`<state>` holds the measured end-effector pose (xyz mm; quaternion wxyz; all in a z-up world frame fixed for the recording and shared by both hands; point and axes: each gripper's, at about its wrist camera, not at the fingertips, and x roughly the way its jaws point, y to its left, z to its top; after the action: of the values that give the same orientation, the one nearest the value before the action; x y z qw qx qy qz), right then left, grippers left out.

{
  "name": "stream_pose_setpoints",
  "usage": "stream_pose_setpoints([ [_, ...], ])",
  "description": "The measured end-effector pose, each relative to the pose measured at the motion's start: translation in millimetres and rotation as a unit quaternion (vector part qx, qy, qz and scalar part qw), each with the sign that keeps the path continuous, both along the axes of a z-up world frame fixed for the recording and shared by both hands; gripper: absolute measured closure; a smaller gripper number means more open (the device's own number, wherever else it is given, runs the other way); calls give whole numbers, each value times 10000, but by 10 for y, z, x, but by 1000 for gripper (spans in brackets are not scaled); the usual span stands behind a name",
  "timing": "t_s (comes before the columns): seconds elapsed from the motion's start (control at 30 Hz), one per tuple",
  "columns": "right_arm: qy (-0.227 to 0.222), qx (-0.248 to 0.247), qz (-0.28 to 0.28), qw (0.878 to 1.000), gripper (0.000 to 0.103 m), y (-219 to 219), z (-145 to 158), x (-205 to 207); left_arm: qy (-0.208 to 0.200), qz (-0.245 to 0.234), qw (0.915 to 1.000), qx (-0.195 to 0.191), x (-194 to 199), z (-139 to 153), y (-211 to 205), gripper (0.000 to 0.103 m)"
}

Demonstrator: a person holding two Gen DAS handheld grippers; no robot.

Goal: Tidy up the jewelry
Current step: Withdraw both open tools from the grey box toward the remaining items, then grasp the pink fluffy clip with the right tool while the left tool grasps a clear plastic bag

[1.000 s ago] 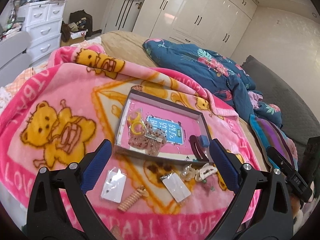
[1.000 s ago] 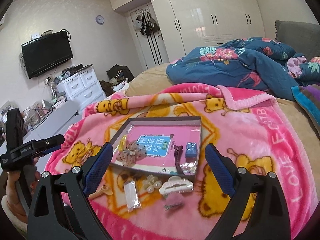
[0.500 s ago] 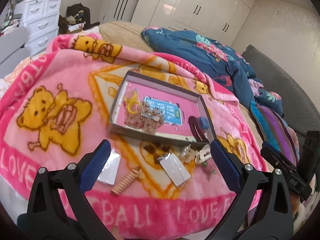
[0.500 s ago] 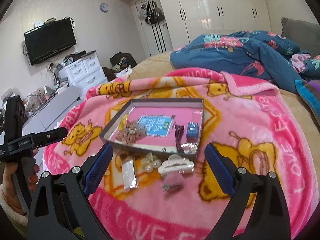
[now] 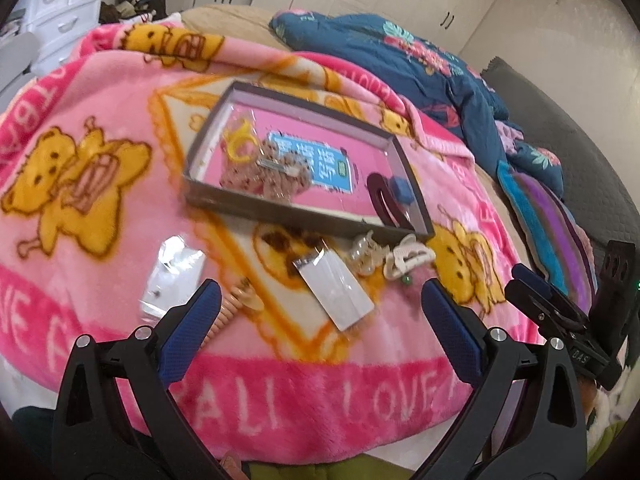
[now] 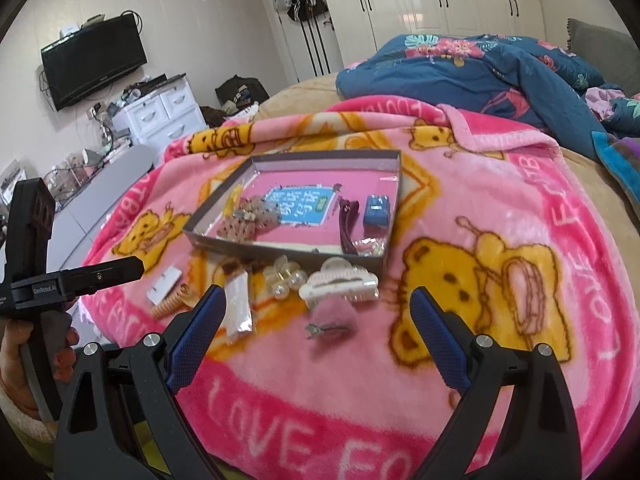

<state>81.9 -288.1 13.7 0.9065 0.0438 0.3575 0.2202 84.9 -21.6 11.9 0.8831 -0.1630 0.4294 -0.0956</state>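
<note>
A pink bear blanket (image 6: 500, 216) covers the bed, a shallow jewelry box (image 6: 394, 184) on it. Loose before the box lies a white claw clip (image 6: 340, 282), just ahead of the right gripper (image 6: 316, 320). Both it and the left gripper (image 5: 320, 308) are spread wide, empty.

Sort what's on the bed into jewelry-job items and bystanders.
Job: shallow box, white claw clip, clear claw clip, coiled hair tie, small packets, metal clip.

Bystanders: pink bear blanket, blue floral duvet, television, white drawers.
</note>
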Motion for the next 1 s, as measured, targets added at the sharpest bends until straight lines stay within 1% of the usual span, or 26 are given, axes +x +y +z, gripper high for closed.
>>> stream_pose_setpoints([
  [0.33,259,-114,1,9996,10,-48,-205,19,331,-172,9993,42,20,-250,-139,10],
  [0.73,639,-26,8,9980,11,-100,-467,179,668,-388,9968,185,10,-500,-241,10],
  [0.83,772,25,65,9970,11,-76,-554,239,750,-366,9965,39,29,-540,-204,10],
  [0.93,883,16,129,9960,12,-46,-651,312,834,-442,9955,-128,72,-601,-228,10],
  [1.0,915,-44,187,9956,17,-21,-714,365,888,-498,9944,-281,96,-642,-250,10],
])
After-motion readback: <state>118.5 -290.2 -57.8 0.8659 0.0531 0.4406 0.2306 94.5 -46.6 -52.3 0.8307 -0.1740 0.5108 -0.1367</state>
